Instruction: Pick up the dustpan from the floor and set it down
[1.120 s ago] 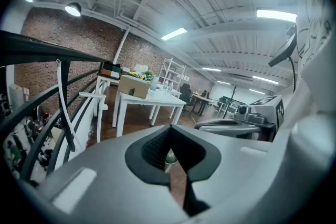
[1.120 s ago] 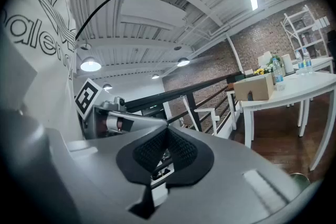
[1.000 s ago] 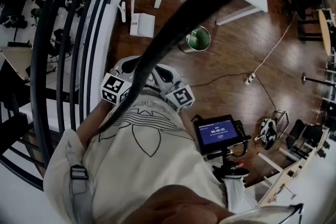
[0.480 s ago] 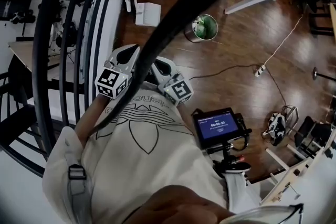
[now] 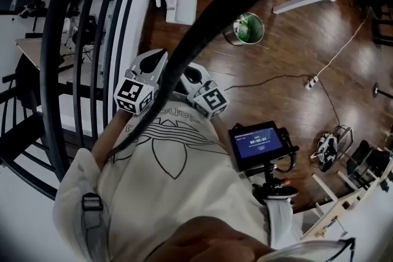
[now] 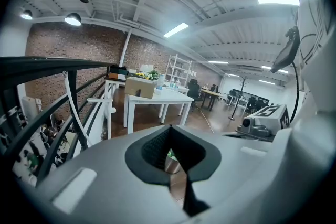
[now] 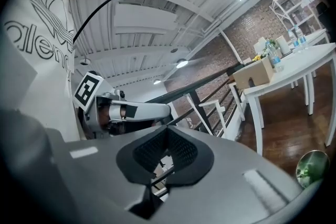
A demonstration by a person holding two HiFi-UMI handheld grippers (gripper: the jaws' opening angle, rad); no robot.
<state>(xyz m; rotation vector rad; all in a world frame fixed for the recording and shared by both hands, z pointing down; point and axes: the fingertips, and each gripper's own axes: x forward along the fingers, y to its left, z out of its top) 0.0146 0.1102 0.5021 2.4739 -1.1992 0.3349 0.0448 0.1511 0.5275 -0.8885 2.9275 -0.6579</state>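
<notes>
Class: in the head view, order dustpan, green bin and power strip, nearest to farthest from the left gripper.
From the left gripper:
1. Dustpan, just ahead, slightly right.
2. Green bin, ahead and further right.
3. Power strip, far right.

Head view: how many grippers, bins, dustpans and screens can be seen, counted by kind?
Grippers: 2 (left gripper, right gripper)
Bin: 1
Dustpan: 1
Screen: 1
Total: 5
</notes>
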